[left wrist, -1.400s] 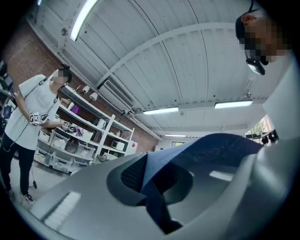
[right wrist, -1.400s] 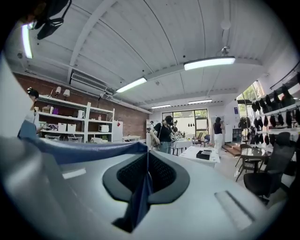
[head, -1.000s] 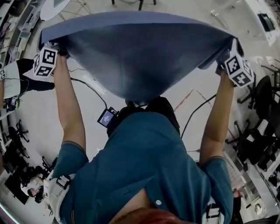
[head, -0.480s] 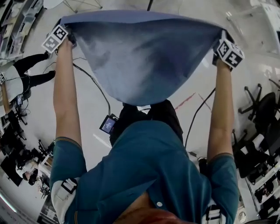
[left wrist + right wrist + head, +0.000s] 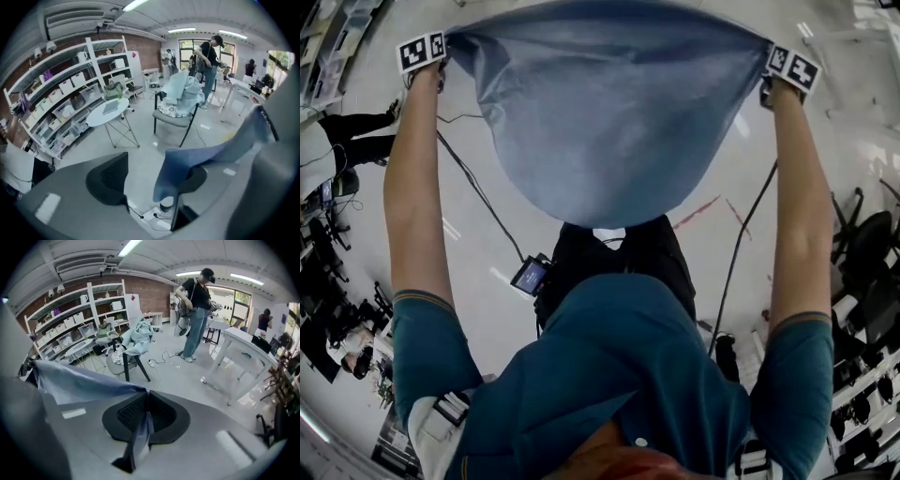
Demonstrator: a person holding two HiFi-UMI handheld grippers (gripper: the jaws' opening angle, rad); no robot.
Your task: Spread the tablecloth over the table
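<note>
Tablecloth (image 5: 609, 122): 1; left tongs (image 5: 150, 183), right tongs (image 5: 147, 417)

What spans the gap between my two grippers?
The blue tablecloth, head view: right gripper clamps it; left gripper is opening its jaws, cloth corner between them.

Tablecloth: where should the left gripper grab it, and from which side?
The tablecloth's top left corner, from the outer side, like the right gripper shut on the far corner. The left gripper's jaws are opening round it; the rest sags.

Plain dusty-blue tablecloth (image 5: 600, 122); teal shirt (image 5: 609, 375); pale grey floor (image 5: 366, 253); red-brown brick wall (image 5: 150, 292) behind white shelves (image 5: 70, 320).
</note>
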